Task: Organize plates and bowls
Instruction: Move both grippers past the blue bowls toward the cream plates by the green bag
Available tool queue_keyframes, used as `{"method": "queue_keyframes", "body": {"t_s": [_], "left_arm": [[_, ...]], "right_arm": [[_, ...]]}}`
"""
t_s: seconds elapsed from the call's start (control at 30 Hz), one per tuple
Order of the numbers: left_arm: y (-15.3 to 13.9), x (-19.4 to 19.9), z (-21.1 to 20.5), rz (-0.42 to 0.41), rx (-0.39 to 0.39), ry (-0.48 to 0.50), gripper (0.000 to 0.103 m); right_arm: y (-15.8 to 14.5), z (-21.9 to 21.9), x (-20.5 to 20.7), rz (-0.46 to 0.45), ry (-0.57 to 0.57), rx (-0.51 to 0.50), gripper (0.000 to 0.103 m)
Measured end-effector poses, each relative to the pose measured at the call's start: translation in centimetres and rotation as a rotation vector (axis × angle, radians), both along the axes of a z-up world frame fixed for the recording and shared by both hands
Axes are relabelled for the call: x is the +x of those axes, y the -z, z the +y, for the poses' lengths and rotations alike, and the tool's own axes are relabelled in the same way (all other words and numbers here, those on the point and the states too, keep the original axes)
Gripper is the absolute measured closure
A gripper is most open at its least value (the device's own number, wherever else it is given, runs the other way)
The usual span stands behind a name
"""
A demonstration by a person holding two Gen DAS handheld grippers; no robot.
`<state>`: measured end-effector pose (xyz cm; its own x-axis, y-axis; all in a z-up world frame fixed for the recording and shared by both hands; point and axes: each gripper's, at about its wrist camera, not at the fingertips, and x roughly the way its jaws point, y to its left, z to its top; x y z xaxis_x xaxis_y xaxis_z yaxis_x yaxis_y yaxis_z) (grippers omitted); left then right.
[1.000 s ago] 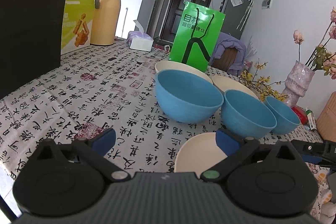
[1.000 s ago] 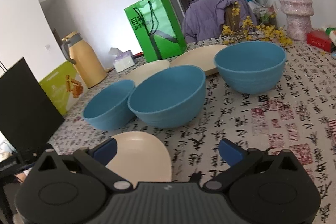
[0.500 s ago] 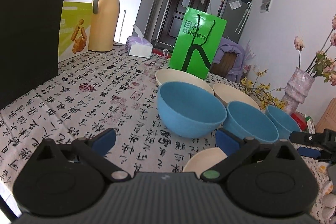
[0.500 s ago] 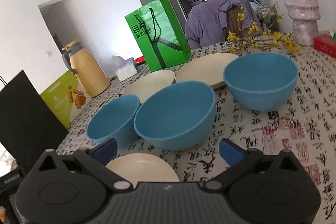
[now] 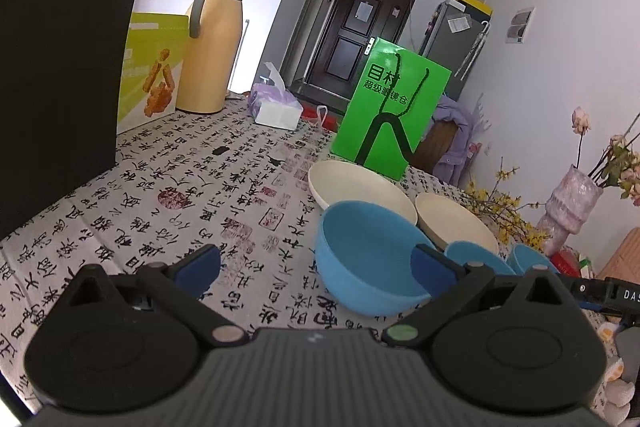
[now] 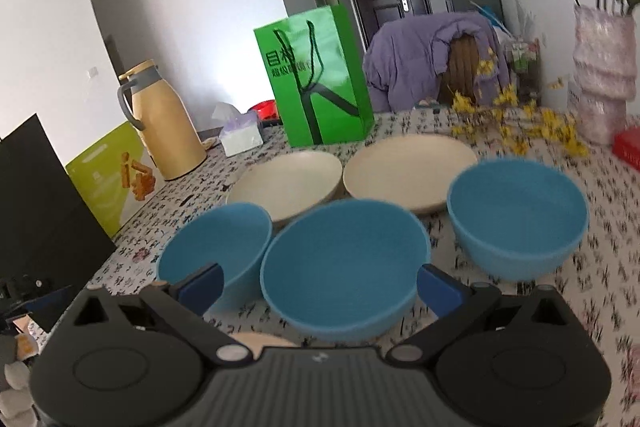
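Note:
Three blue bowls stand in a row on the patterned tablecloth: a left bowl, a middle bowl and a right bowl. Two cream plates lie behind them. A sliver of a third cream plate shows just above the right gripper's body. My right gripper is open, low in front of the middle bowl, nothing between its fingers. My left gripper is open too, beside the nearest blue bowl, with the cream plates beyond.
A green paper bag stands behind the plates. A yellow thermos, a tissue box, a green carton and a black box sit to the left. A vase with yellow twigs stands at the right.
Both grippers have drawn back and tilted up; the near cream plate has slipped almost out of sight under them. The right wrist view is blurred from motion. Both stay open.

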<state>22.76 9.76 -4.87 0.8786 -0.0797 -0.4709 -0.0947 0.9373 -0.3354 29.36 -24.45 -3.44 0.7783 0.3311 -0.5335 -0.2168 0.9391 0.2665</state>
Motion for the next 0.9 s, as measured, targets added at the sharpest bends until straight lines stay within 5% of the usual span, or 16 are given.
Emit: {"method": "queue_keyframes", "body": {"t_s": [0.9], "left_arm": [[-5.2,8.2,0.6,0.019,-0.034,-0.025,0.000]], "right_arm": [[-8.7,4.5,10.0,0.011,-0.055,-0.046,0.000]]}}
